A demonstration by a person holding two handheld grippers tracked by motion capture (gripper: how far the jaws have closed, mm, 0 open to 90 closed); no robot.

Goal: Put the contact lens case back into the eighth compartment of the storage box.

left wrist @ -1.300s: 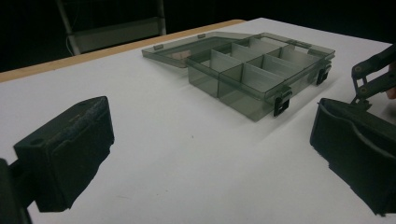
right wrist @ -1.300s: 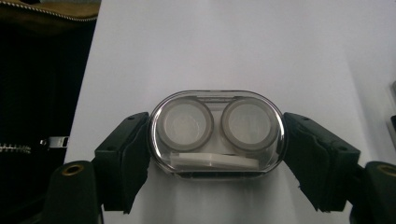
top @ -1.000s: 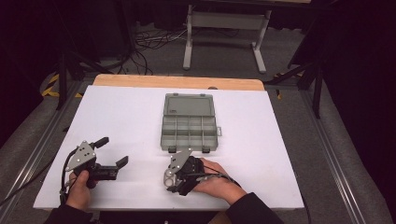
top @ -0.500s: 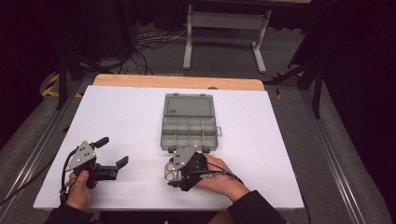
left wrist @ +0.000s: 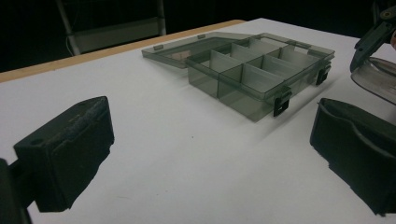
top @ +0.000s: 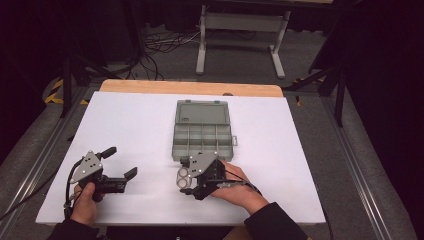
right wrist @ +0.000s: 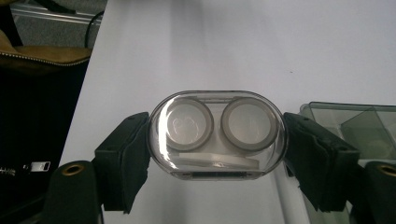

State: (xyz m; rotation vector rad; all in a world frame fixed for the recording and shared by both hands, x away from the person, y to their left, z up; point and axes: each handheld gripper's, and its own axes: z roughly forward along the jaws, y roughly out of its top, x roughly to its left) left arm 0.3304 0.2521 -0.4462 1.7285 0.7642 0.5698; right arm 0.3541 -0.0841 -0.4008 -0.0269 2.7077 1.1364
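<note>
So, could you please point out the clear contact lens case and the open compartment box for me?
contact lens case point(right wrist: 217, 133): right gripper view, middle of its clear lid.
compartment box point(top: 202, 139): high view, central divider of its tray.

In the high view, the right gripper point(top: 186, 176) and the hand behind it hid most of the clear oval case point(top: 183, 176); only two pale rings showed, too small to read. The right gripper view cut off the organizer box point(right wrist: 355, 122) at the right edge, and the case point(right wrist: 217, 133) hid the pads' faces. In the left gripper view, the case point(left wrist: 376, 77) ran off the right edge, as did the left gripper point(left wrist: 205, 149), whose jaws were cropped at bottom.
</note>
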